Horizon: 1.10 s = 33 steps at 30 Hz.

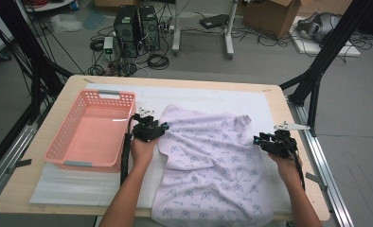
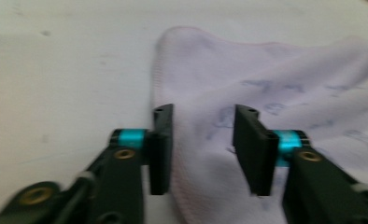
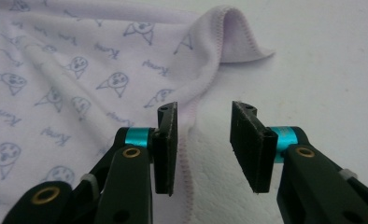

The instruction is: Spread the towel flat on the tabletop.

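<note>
Left tongs (image 2: pixel 203 144) and right tongs (image 3: pixel 204 144) both stand part open with nothing pinched, one at each side edge of the printed cloth (image 1: pixel 213 165), likely so both edges can be lifted together. Cloth lies rumpled between them on the white mat (image 1: pixel 213 97), near end hanging off the table (image 1: pixel 274 94). Pink basket (image 1: pixel 92 130) sits just outside the left tongs; a curled corner (image 3: pixel 238 37) lies ahead of the right.

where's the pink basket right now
In the high view the pink basket sits on the table's left side, just left of the left gripper and printed cloth.
</note>
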Available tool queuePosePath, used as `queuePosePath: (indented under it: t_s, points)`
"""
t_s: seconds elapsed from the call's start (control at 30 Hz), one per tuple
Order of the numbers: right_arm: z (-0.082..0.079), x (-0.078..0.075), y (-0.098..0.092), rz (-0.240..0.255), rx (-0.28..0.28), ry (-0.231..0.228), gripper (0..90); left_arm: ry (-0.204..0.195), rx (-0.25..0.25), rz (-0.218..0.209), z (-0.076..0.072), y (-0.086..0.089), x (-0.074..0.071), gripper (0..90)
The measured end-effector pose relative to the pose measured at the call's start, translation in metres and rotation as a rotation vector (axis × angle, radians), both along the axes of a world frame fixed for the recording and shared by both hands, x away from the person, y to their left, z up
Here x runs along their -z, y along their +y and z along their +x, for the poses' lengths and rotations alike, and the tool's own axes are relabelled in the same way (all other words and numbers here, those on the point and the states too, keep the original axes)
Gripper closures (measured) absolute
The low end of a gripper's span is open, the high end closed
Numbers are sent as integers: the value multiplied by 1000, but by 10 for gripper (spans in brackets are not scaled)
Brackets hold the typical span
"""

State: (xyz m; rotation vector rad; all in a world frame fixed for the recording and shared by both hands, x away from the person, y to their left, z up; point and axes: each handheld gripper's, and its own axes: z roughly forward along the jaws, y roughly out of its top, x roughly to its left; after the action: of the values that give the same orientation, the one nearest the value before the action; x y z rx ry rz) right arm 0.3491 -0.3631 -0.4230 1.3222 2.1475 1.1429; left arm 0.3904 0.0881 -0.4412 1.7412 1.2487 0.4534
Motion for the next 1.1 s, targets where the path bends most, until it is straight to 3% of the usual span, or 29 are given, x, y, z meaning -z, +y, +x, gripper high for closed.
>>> queuePosePath:
  t_s: [0.17,0.37,0.47,0.5,0.57,0.6,0.63,0.67,0.7,0.77,0.8,0.87,0.93,1.0,1.07,1.1]
  points:
    - [-2,-1,5,15,-38,-1,582,-2,98,-33,-19,-5,-2,439]
    - [-2,2,17,-13,-95,25,526,95,226,2,-32,-14,0,369]
    - [-2,7,24,-91,-109,46,501,124,278,75,-35,-25,2,369]
    - [-2,10,26,-115,-116,55,500,108,296,116,-37,-29,4,367]
    - [-1,15,30,-155,-121,73,514,57,284,237,-42,-37,4,390]
    - [-1,18,31,-151,-123,72,546,30,298,271,-45,-39,4,463]
    - [0,18,30,-135,-132,72,644,30,300,265,-45,-40,3,551]
    - [1,18,30,-107,-155,80,764,19,292,284,-46,-41,1,696]
    - [0,18,32,-120,-160,68,825,25,294,282,-44,-41,1,850]
    - [3,19,35,-141,-141,39,847,34,238,236,-36,-35,1,861]
    - [6,20,35,-126,-115,35,853,29,210,222,-33,-32,2,862]
    - [12,22,32,-117,-73,25,857,21,139,147,-23,-23,3,864]
    - [18,24,30,-94,-38,12,858,21,112,97,-14,-18,3,866]
    - [23,26,32,-103,-20,-9,859,1,106,116,-7,-22,3,867]
    - [28,26,33,-114,5,-21,859,-41,71,91,-2,-23,6,868]
    - [30,25,33,-118,24,-25,860,-34,61,92,1,-24,8,868]
